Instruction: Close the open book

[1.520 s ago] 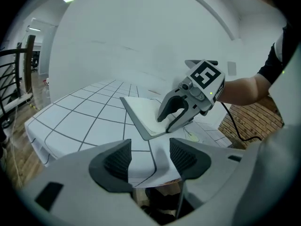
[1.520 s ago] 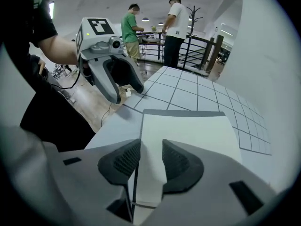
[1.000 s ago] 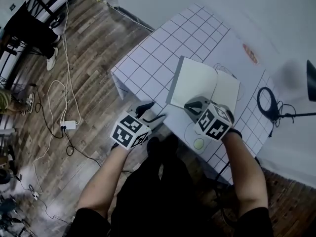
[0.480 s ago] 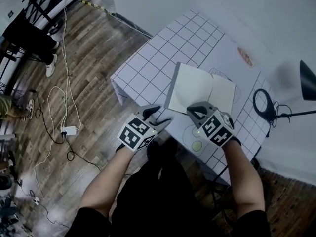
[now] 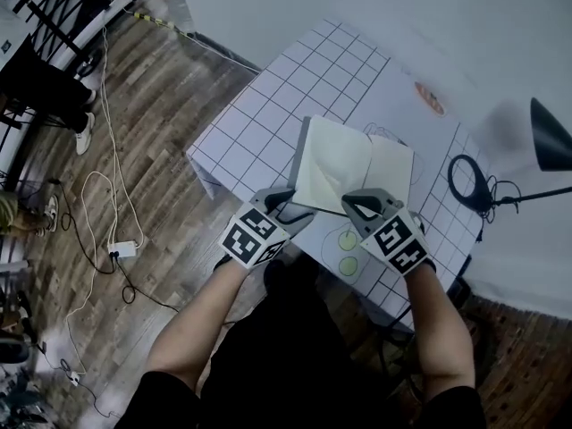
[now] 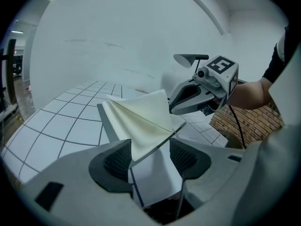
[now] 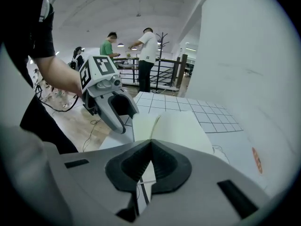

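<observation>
The only marks to read were black and white squares on the cube [image 5: 255, 237] that each gripper carried. The table [image 5: 268, 123] had a white top with a dark grid of lines. It also had a thin line drawing, a small orange oval [image 5: 429, 98] on its far right part and two green dots [image 5: 350, 264] near its near edge.

The book [image 5: 353, 164] [image 6: 141, 121] [image 7: 178, 128] lay open near the middle of the table, close to the near edge. Its pages were plain cream and its cover was grey. Its fold ran from near to far and leaned a little to the right at the far end, so the open book was longest from left to right. The left half stood up off the table like a sail.

The left gripper [image 5: 297, 206] [image 6: 150, 157] [image 7: 121, 124] was at the book's near left corner. Its jaws stood apart, with a thin edge of the book between them, and the pads did not squeeze it.

The right gripper [image 5: 353, 206] [image 7: 150, 161] [image 6: 173, 106] was at the near edge, just right of the left one. Its jaws were together and pinched a cream page there.

A black lamp [image 5: 545, 146] stood at the far right.
</observation>
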Available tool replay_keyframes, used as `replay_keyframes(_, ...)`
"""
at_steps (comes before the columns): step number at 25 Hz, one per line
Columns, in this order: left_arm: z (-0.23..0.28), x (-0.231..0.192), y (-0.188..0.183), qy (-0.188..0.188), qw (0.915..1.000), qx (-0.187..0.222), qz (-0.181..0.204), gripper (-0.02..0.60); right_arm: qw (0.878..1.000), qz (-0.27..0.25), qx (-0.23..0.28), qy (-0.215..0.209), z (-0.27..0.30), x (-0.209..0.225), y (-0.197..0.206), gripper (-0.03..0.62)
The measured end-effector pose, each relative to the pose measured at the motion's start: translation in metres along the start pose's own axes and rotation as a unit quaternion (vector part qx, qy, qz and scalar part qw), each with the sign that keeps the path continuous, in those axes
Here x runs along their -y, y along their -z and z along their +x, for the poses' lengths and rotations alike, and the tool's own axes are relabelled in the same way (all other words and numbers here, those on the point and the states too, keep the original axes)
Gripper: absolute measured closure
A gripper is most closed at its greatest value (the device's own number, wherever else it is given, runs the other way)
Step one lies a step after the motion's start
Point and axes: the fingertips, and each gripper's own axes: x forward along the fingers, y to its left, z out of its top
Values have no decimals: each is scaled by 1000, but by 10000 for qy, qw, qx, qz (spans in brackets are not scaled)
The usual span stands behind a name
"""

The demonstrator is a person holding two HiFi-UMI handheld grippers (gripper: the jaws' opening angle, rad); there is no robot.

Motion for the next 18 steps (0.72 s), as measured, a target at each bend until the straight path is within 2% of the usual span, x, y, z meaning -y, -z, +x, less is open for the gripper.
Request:
replay_keyframes(4, 8, 5, -7, 82, 9999, -33, 100, 342, 9986, 463, 153, 223, -12, 13, 11, 591)
replay_keyframes(9, 20, 10, -14, 171, 9996, -82, 200, 342, 9956, 847, 278, 272, -21, 10, 24, 591)
replay_keyframes(12, 26, 10, -21, 243, 9996, -25, 173, 342, 9946, 877, 348, 422, -24, 7, 29, 591)
replay_keyframes(14, 27, 11, -28, 271, 9995, 74, 147, 342, 9963, 694, 217, 465, -22, 2, 36, 588)
replay_keyframes(15, 27, 12, -31, 286, 9994, 124, 131, 342, 9972, 581, 123, 451, -19, -2, 40, 553)
replay_keyframes(17, 28, 15, -35, 331, 9992, 201, 85, 342, 9984, 391, -17, 409, -12, -11, 46, 434)
replay_keyframes(18, 28, 15, -37, 350, 9991, 220, 72, 342, 9986, 315, -50, 412, -7, -15, 47, 416)
